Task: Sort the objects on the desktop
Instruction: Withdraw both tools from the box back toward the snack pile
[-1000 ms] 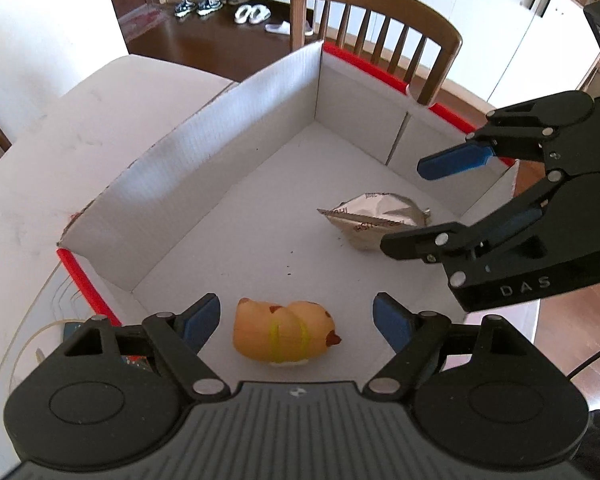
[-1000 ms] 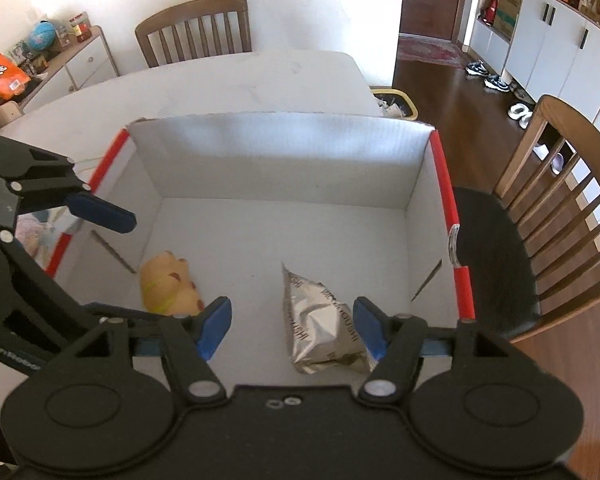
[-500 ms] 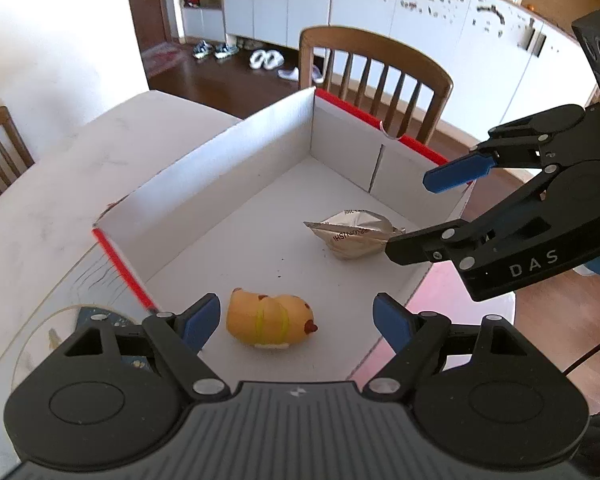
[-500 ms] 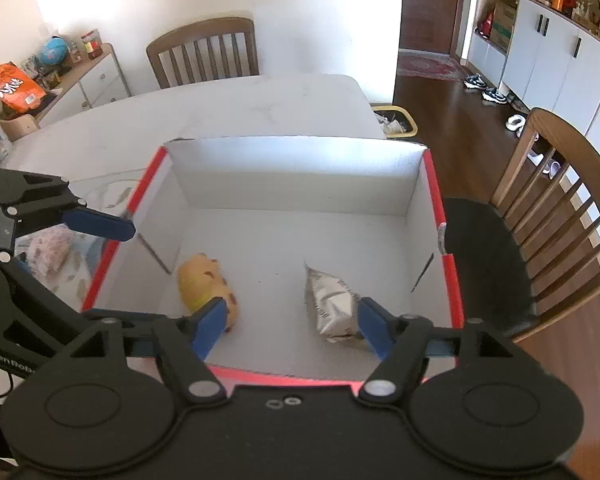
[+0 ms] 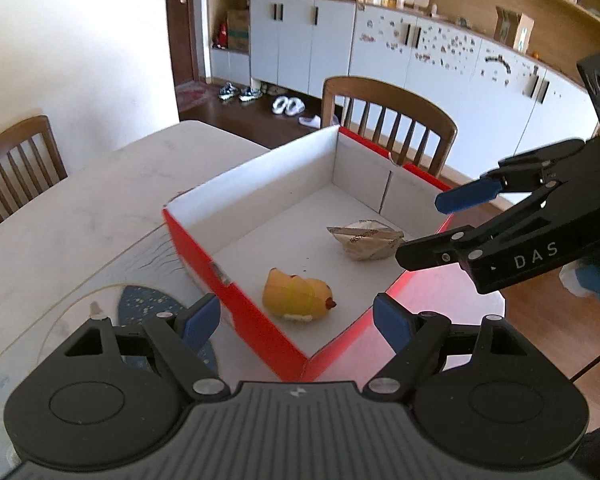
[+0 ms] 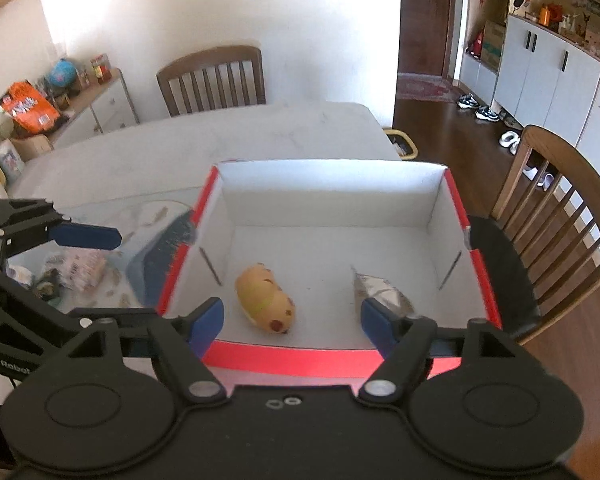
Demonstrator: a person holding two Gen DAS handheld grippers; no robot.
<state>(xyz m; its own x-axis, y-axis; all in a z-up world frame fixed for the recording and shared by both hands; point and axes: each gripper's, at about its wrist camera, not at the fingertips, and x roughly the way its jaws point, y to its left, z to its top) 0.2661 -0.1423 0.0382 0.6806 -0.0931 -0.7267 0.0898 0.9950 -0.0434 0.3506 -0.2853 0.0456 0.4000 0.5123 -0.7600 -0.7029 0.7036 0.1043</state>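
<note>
A red box with white inside (image 5: 256,200) (image 6: 284,358) stands on the table. In it lie a yellow toy animal (image 5: 298,294) (image 6: 266,304) and a silver snack packet (image 5: 366,238) (image 6: 384,292). My left gripper (image 5: 298,322) is open and empty, above the box's near corner. My right gripper (image 6: 292,322) is open and empty, above the box's near wall; it also shows in the left wrist view (image 5: 432,228). The left gripper shows at the left of the right wrist view (image 6: 100,276).
A placemat (image 6: 148,224) lies left of the box with small packets (image 6: 80,274) on it. Wooden chairs (image 5: 392,116) (image 6: 216,76) stand around the pale table (image 5: 60,220). Cabinets and shoes lie beyond.
Both grippers have risen and pulled back out of the box, still open. The toy and the packet stay on the box floor.
</note>
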